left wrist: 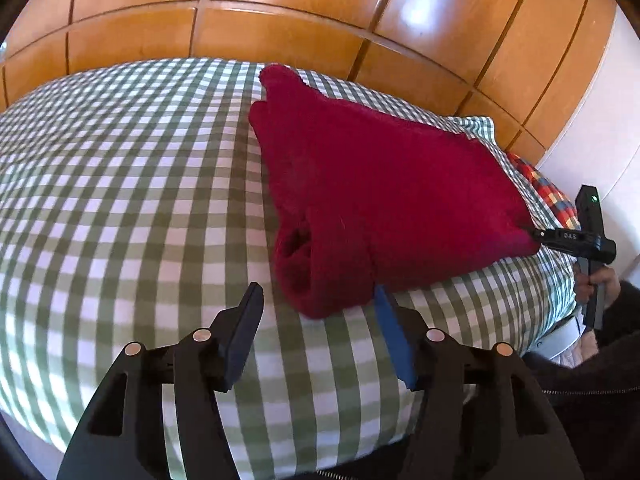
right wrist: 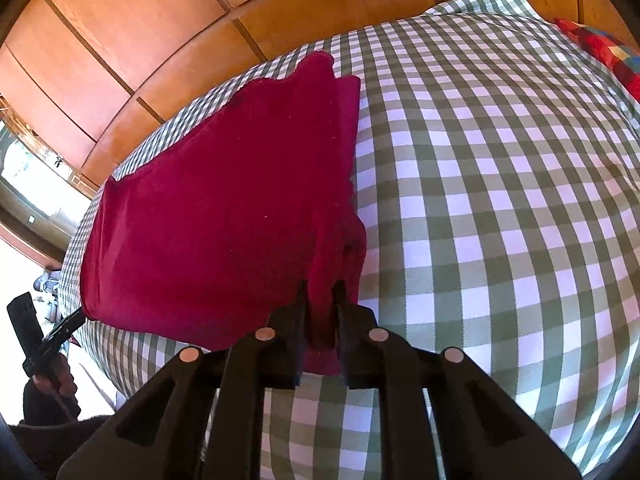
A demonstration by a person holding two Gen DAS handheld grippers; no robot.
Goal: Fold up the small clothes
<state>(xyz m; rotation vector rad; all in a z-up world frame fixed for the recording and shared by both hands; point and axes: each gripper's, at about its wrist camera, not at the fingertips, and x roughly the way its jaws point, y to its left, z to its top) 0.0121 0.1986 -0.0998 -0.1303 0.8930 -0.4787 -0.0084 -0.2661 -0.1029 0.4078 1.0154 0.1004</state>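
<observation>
A green-checked bedcover (left wrist: 120, 184) is seen spread beneath a crimson knitted garment (left wrist: 380, 192), folded and laid lengthwise away from both sets of fingers toward the wooden wardrobe (left wrist: 280, 8). Its near right corner is pinched between the closed right gripper (right wrist: 320, 320); the left gripper (left wrist: 316, 304) is held released, its near left corner just ahead between the parted fingers, unclasped.
</observation>
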